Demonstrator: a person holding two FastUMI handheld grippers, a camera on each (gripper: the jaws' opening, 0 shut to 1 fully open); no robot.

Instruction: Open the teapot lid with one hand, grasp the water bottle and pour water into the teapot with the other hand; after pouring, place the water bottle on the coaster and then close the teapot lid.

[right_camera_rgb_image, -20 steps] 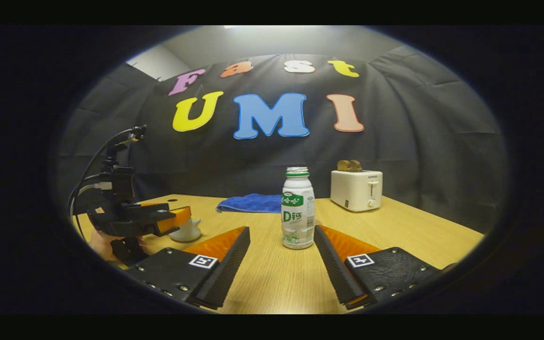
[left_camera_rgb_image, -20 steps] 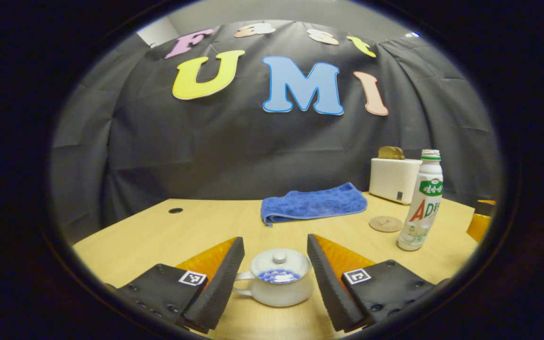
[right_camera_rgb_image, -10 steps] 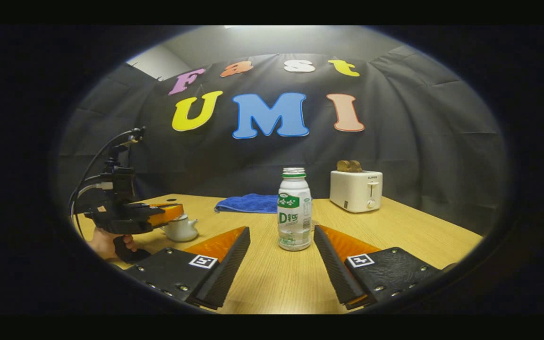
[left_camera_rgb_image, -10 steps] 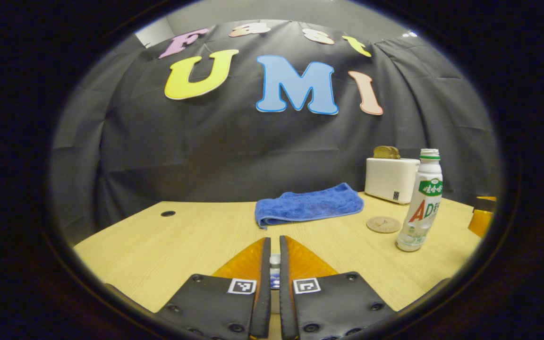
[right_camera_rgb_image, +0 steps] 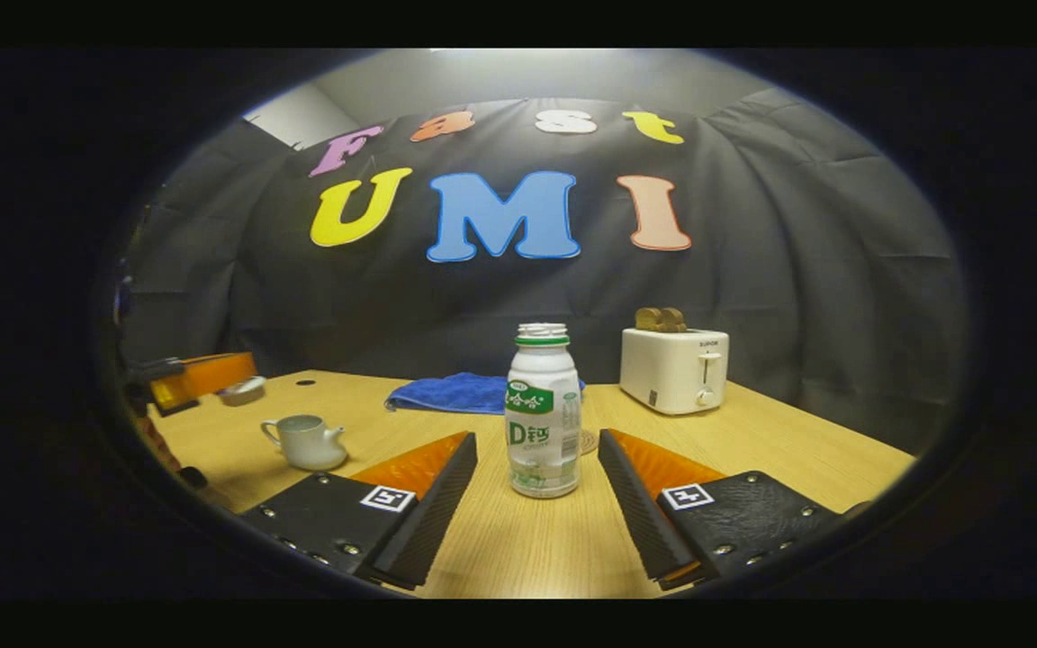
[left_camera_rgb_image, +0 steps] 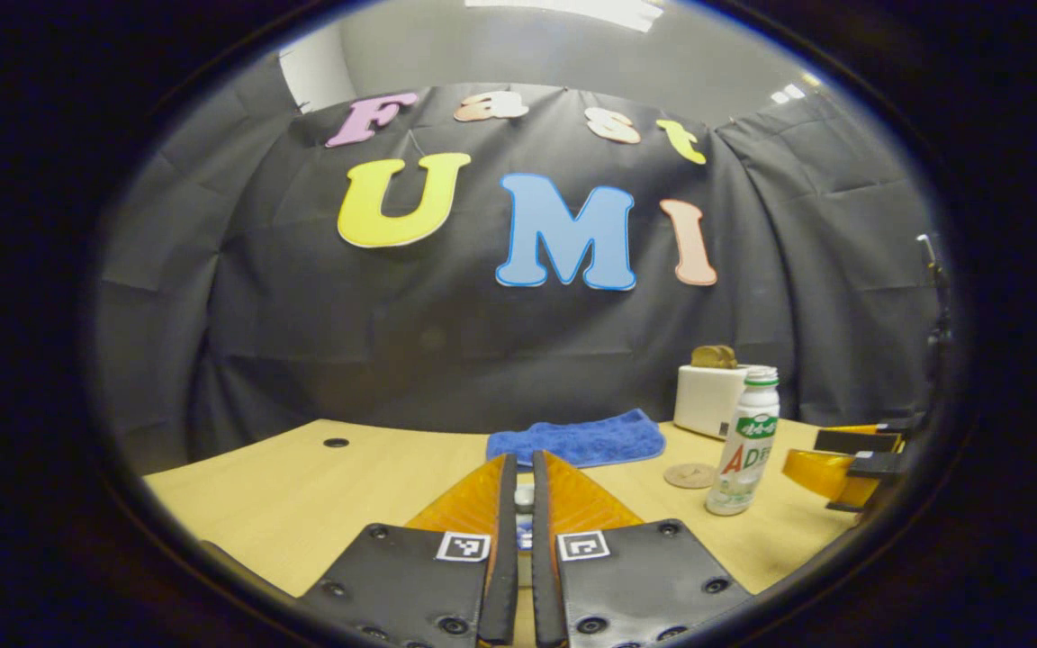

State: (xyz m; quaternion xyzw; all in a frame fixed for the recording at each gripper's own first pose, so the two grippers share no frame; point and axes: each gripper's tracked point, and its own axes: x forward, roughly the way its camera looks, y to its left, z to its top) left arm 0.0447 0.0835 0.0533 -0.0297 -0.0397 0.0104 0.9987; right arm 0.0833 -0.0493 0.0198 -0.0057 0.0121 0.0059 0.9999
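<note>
My left gripper [left_camera_rgb_image: 524, 463] is shut on the knob of the white teapot lid [left_camera_rgb_image: 525, 494] and holds it up in the air. In the right gripper view that same left gripper [right_camera_rgb_image: 239, 373] hangs at the far left with the lid [right_camera_rgb_image: 245, 391] under its tips, above and left of the white teapot [right_camera_rgb_image: 307, 441], which stands uncovered on the table. The white water bottle [right_camera_rgb_image: 543, 423] with a green band stands uncapped just beyond and between the fingers of my open right gripper [right_camera_rgb_image: 536, 447]. A round coaster [left_camera_rgb_image: 688, 474] lies just behind the bottle [left_camera_rgb_image: 743, 450].
A folded blue towel [right_camera_rgb_image: 455, 393] lies at the back of the wooden table [right_camera_rgb_image: 780, 441]. A white toaster [right_camera_rgb_image: 676, 369] with bread in it stands back right. The right gripper [left_camera_rgb_image: 798, 454] shows at the right edge of the left gripper view.
My left gripper shut on the lid's knob, then lifted the lid up and away from the teapot. My right gripper has moved closer to the bottle, still open.
</note>
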